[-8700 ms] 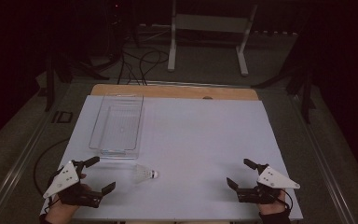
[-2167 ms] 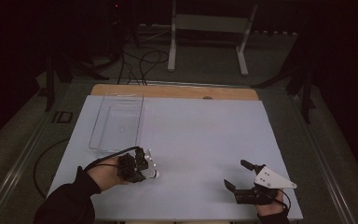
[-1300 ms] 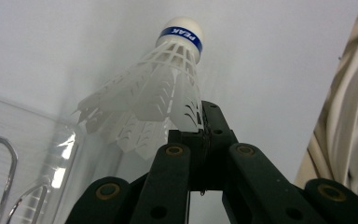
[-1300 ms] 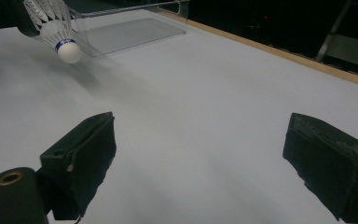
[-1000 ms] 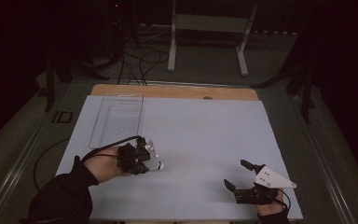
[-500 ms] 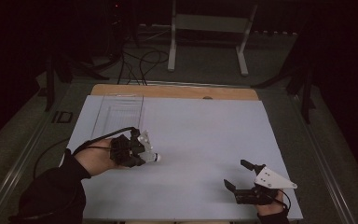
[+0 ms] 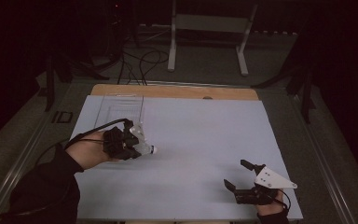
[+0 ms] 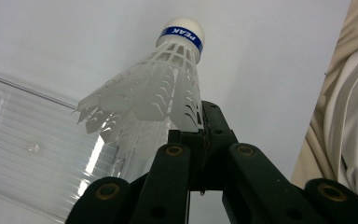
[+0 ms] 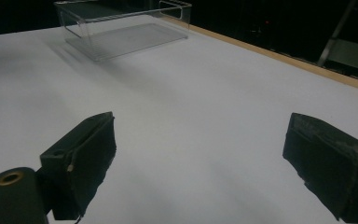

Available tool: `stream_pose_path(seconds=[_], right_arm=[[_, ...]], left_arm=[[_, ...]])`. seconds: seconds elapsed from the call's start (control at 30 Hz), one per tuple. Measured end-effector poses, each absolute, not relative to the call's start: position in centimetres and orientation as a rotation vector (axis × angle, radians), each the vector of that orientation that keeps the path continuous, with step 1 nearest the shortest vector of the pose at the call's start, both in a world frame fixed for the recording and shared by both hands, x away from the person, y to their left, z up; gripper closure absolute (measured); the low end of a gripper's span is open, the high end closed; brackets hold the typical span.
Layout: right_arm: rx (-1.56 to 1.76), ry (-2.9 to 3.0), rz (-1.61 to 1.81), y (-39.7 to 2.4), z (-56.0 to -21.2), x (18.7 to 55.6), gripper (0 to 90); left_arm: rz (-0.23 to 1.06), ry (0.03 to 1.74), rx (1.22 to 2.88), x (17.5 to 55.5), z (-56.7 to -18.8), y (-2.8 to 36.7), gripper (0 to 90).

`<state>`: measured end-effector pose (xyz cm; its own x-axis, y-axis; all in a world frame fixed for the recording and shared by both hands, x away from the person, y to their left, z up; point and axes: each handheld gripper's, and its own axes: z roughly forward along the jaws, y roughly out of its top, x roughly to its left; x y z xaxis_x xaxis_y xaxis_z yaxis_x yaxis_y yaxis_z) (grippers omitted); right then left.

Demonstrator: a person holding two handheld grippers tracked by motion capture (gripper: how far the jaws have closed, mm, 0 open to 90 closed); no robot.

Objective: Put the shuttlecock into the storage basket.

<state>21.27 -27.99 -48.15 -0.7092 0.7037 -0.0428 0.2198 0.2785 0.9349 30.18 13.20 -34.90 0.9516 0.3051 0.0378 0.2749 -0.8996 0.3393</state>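
Left gripper [image 7: 137, 143] is clamped on a white plastic shuttlecock [image 7: 145, 147], jaws pinching the skirt near its edge; in the left gripper view the shuttlecock [image 8: 156, 95] sticks out past the jaw tips with its cork cap and blue band pointing away, and the gripper [image 8: 200, 135] has the jaws pressed together on the skirt wall. Compared with a couple of seconds ago, when the shuttlecock was down on the desk [image 7: 205, 140] at the grasp spot, it is now lifted off the white surface and carried up and toward the far left, closer to the clear plastic bin [image 7: 120, 107]. Over the last second the left hand [image 7: 91, 151] has risen and drifted toward the bin's near end. Bin sits at the far left of the desk, empty as far as the views tell; the left gripper view has its ribbed floor [image 8: 32, 149] just beyond and beside the shuttlecock. Right gripper [image 7: 242, 179] rests at the near right of the desk, jaws spread wide with nothing between them, unchanged from the earlier frames. Judgement: pick is done, transport under way, likely drop into the bin next; thin-edge grip on the skirt could slip or twist.
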Motion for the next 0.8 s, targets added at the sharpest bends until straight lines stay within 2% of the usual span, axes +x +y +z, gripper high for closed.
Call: stream_pose_path(seconds=[0.8], right_arm=[[0.835, 2.109, 1.424, -27.9, -48.2, 21.3, 9.1]], left_arm=[[0.188, 0.455, 2.752, 31.0, -33.0, 15.8, 90.0]])
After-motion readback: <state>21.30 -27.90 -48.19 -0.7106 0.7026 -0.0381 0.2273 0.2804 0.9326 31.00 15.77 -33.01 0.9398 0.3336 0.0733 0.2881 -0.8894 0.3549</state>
